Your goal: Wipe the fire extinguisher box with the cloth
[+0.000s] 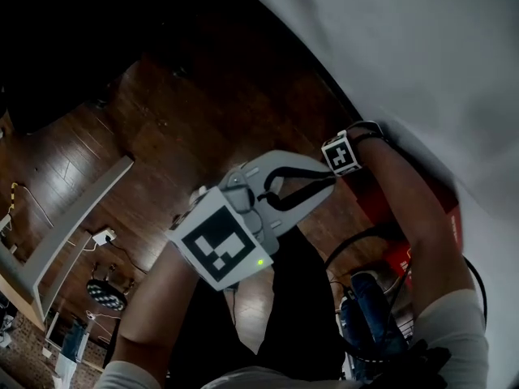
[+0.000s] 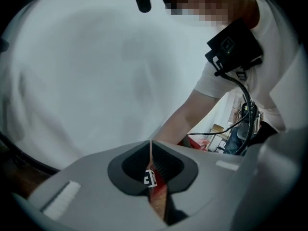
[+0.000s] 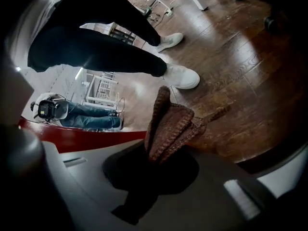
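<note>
Fingers (image 3: 207, 194) of the right gripper (image 3: 156, 160) are seen clamped on a bunched fold of the brown knitted cloth (image 3: 168, 121), which stands up past the tips. The fingers (image 2: 96, 186) of the left gripper (image 2: 150, 146) are pressed together with nothing between them.

The red fire extinguisher box (image 3: 86, 139) is found at the right of the scene, low against the white wall (image 1: 422, 47) and above the wooden floor (image 1: 162, 120). Its red edge is shown just left of the cloth. Whether cloth and box are touching cannot be told.

Several risks are judged to lie ahead:
- Only a narrow wad of cloth is presented, so the box could be scraped by the hard fingertips if the gripper is pressed in at a shallow angle.
- The fold could be dragged out of the grip by friction on a long stroke.
- The left gripper is held near the right arm, so a knock between the two could be caused by a wide sweep.
</note>
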The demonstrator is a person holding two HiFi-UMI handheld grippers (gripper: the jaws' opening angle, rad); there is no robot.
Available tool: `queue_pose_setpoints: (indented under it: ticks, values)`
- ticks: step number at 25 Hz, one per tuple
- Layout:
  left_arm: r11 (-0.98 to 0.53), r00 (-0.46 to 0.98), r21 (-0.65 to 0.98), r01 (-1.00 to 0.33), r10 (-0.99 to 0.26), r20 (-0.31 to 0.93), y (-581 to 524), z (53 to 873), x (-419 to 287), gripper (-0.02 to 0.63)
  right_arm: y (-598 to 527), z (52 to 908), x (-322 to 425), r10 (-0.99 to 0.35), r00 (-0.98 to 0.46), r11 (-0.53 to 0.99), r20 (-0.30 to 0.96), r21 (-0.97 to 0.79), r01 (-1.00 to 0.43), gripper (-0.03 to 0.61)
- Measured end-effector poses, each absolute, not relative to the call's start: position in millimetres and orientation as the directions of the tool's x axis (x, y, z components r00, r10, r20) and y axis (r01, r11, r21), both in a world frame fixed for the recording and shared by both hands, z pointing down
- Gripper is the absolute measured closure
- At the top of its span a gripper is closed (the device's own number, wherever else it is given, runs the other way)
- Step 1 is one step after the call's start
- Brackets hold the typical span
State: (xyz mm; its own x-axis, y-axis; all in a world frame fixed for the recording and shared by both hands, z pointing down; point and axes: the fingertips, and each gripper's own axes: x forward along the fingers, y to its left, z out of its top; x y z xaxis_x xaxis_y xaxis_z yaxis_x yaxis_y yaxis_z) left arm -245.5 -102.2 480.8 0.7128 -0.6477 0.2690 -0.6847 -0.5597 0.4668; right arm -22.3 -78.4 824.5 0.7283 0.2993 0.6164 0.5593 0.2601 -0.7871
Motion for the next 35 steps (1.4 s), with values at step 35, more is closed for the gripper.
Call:
queue_pose_setpoints:
  ticks: [35]
  values:
    - [-0.895, 0.91, 0.214, -0.392, -0.344, 0.229, 52, 282, -175, 0.6, -6, 466, -124, 0.085, -0.497, 0.932, 0.864, -0.245, -0.266, 0.528]
